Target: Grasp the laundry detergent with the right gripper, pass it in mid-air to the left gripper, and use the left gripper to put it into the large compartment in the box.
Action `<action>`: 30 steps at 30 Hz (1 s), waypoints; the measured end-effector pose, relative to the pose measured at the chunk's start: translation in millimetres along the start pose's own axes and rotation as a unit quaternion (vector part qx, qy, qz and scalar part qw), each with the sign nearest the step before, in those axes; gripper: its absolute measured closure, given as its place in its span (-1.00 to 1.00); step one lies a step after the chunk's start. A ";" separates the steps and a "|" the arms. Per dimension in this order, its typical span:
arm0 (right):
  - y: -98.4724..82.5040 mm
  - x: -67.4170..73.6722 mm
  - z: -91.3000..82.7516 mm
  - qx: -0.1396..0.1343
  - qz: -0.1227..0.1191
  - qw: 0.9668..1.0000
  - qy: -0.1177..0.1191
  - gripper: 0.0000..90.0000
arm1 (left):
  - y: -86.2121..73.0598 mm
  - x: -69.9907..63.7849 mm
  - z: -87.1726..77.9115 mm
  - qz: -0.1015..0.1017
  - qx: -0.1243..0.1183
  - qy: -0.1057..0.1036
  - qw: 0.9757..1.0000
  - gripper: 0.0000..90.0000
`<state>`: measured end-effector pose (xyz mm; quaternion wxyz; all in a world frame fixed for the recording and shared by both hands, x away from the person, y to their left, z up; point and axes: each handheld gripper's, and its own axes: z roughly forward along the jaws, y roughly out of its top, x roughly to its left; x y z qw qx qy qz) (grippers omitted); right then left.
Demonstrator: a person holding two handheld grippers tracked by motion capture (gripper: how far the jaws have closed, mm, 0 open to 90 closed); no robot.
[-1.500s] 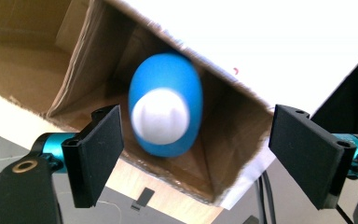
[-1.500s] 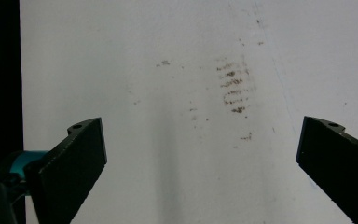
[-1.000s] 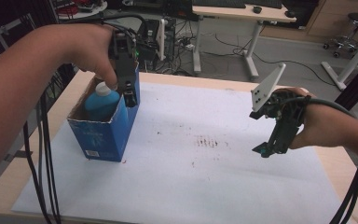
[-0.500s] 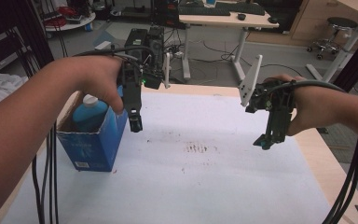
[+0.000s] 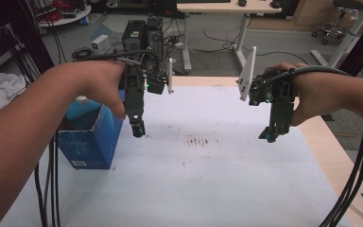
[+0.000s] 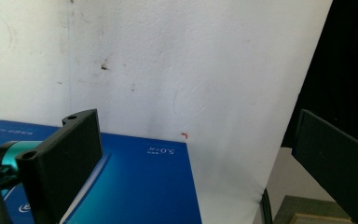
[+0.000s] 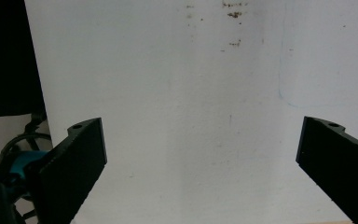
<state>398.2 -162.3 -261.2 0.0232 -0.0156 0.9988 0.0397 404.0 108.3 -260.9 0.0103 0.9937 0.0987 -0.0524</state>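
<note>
Left gripper (image 5: pixel 138 128) has come out of the blue box (image 5: pixel 92 142), its jaws having just opened wide with nothing between them; the blue bottle (image 5: pixel 82 106) stands inside the box near the tabletop's left edge, apparently delivered. Right gripper (image 5: pixel 270 136) hangs open, empty.

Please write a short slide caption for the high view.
Both tongs, left and right, hang open above the white table beside a blue box.
</note>
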 end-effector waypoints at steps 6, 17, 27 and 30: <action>-0.6 -1.7 3.7 0.001 0.005 1.000 0.002 -0.98 | -0.6 1.0 -0.4 0.001 0.002 0.000 1.000 -0.96; -5.7 -4.7 8.4 -0.002 0.009 1.000 0.005 -0.98 | -0.9 4.4 0.9 -0.001 0.003 0.002 1.000 -0.96; -4.1 -2.3 8.0 -0.004 0.011 1.000 0.001 -0.98 | -1.5 2.4 3.2 -0.002 0.003 0.002 1.000 -0.96; -3.6 -1.1 7.4 -0.006 0.009 1.000 0.000 -0.98 | -2.2 1.2 5.9 -0.003 0.004 0.002 1.000 -0.96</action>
